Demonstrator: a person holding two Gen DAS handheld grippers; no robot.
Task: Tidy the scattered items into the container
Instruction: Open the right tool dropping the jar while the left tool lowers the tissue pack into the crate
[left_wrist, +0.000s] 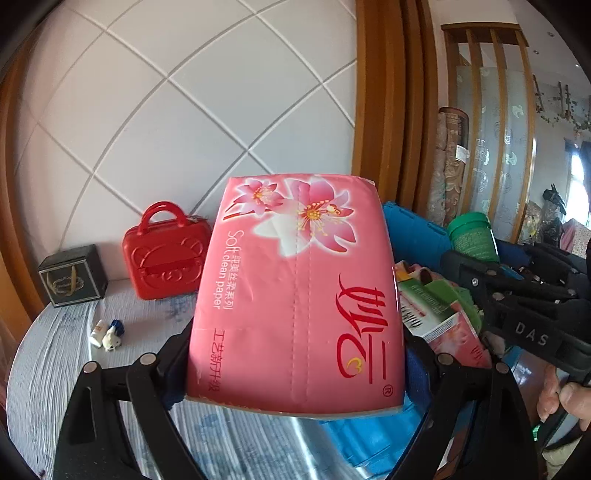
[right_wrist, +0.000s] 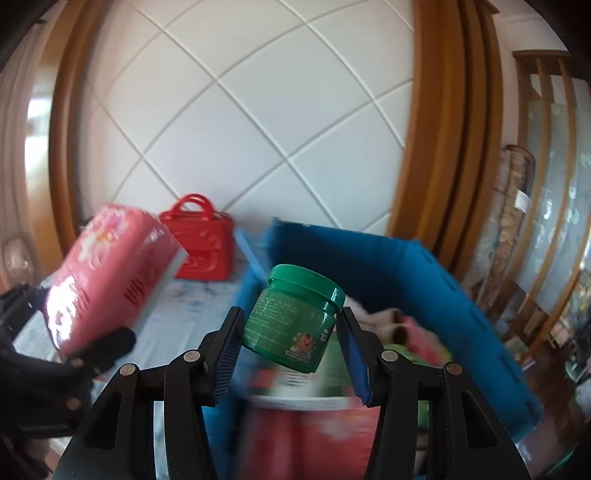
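Packets already lie in the blue bin (right_wrist: 424, 280) ahead of you. Your left gripper (left_wrist: 295, 369) pinches the pink tissue pack (left_wrist: 295, 291), long axis pointing forward and away. Your right gripper (right_wrist: 290, 341) clamps the green jar (right_wrist: 295, 317), lid tilted up-right, above the bin. Small toys (left_wrist: 107, 334) remain on the bench, forward-left.

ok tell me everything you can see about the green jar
The green jar is a small round tub of glossy, plastic-looking green with a ridged screw lid, shut. Its label carries fine print and a small cartoon figure. It sits tilted, lid leaning up and to the right, clamped between the blue pads of the right gripper, in the air over the blue container. The left wrist view shows it beyond the pink tissue pack.
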